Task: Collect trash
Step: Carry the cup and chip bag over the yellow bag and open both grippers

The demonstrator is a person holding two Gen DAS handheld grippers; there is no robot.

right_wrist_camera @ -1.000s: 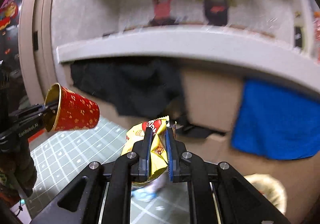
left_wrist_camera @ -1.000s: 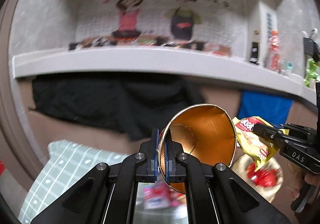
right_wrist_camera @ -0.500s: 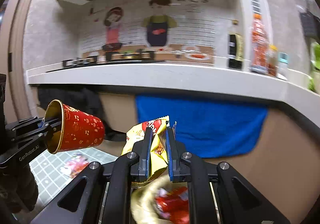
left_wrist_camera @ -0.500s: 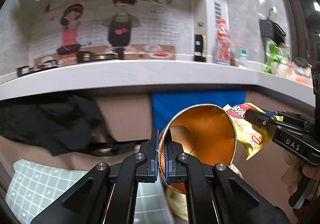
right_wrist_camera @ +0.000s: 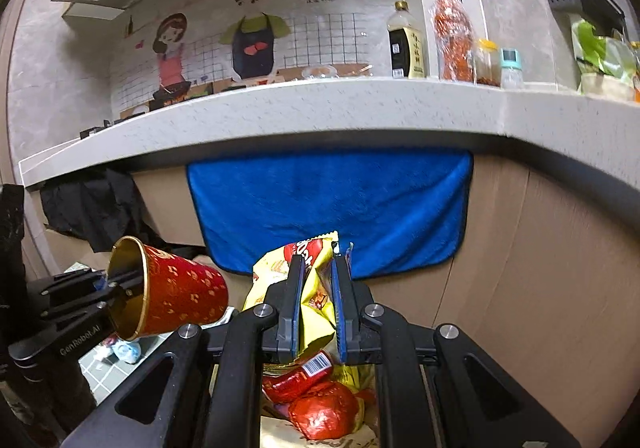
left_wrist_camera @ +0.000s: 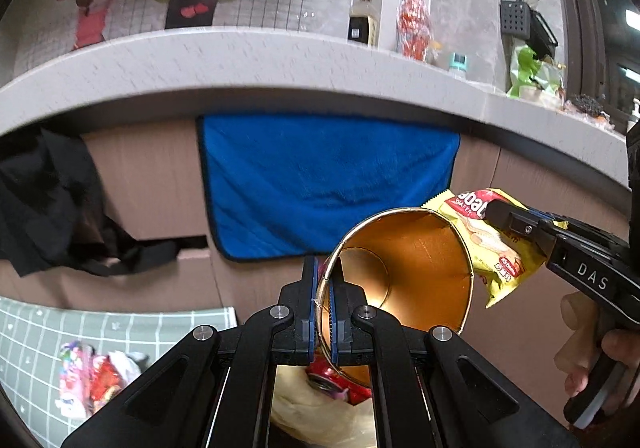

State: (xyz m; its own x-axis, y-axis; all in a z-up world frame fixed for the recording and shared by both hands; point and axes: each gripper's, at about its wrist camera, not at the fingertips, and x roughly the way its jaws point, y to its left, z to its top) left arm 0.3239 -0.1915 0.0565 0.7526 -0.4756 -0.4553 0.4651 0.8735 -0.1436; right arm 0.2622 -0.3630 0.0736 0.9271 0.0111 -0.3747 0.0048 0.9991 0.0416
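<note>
Below the blue towel (right_wrist_camera: pixel 332 204), my left tongs (left_wrist_camera: pixel 325 302) pinch the paper cup (left_wrist_camera: pixel 404 280) by its rim and my right tongs (right_wrist_camera: pixel 316 304) clamp the snack wrapper (right_wrist_camera: pixel 310 288), both poised over the trash bag (right_wrist_camera: pixel 304 432) beneath them for dropping.

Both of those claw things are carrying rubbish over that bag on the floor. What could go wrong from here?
1. The left gripper pinches only the thin rim of the red paper cup with the gold lining, which lies on its side, so it might twist or slip loose.
2. The right gripper holds the crinkled yellow snack wrapper; light foil could flutter past the pale trash bag below.
3. Cup and wrapper sit close together, so they may bump.
</note>
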